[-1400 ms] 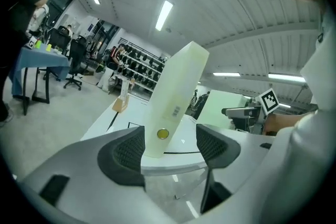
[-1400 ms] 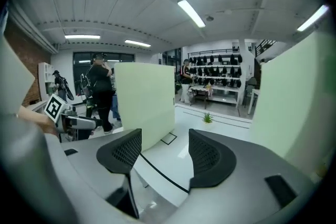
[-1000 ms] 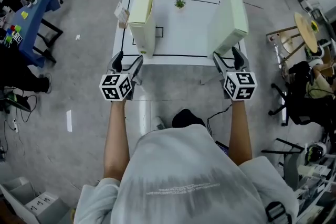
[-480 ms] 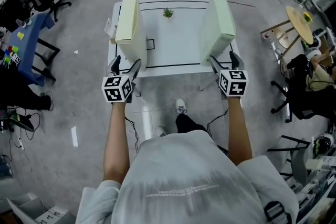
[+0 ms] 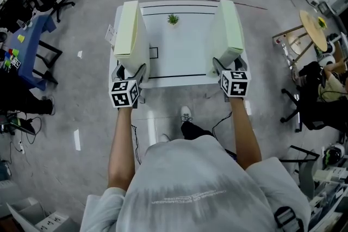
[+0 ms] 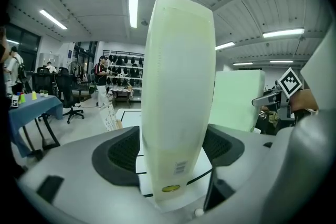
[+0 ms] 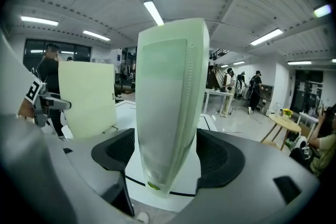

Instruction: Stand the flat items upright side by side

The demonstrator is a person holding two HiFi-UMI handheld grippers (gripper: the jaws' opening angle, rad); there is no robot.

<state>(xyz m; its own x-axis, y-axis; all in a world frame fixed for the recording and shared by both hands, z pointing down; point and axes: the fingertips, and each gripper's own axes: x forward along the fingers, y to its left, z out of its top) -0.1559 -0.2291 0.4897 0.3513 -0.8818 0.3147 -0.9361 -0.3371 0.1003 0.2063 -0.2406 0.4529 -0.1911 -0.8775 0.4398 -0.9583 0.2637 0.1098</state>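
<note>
Two flat boxes stand upright on the white table (image 5: 179, 57): a pale yellow box (image 5: 129, 30) along its left side and a pale green box (image 5: 231, 27) along its right. My left gripper (image 5: 130, 69) straddles the near end of the yellow box (image 6: 178, 97), which fills the space between its pads. At the other side, my right gripper (image 5: 228, 65) straddles the near end of the green box (image 7: 168, 102), its jaws spread wide and close beside the box's faces. Each gripper view shows the other box off to the side.
A small green plant (image 5: 173, 19) sits at the table's far middle. A black line frames the tabletop. A small card (image 5: 110, 35) leans at the table's left edge. A blue table (image 5: 27, 35) and chairs stand left, a round table (image 5: 314, 30) right.
Both grippers have moved forward from in front of the table to its near edge. They now reach around the near ends of the two boxes. The boxes have stayed upright.
</note>
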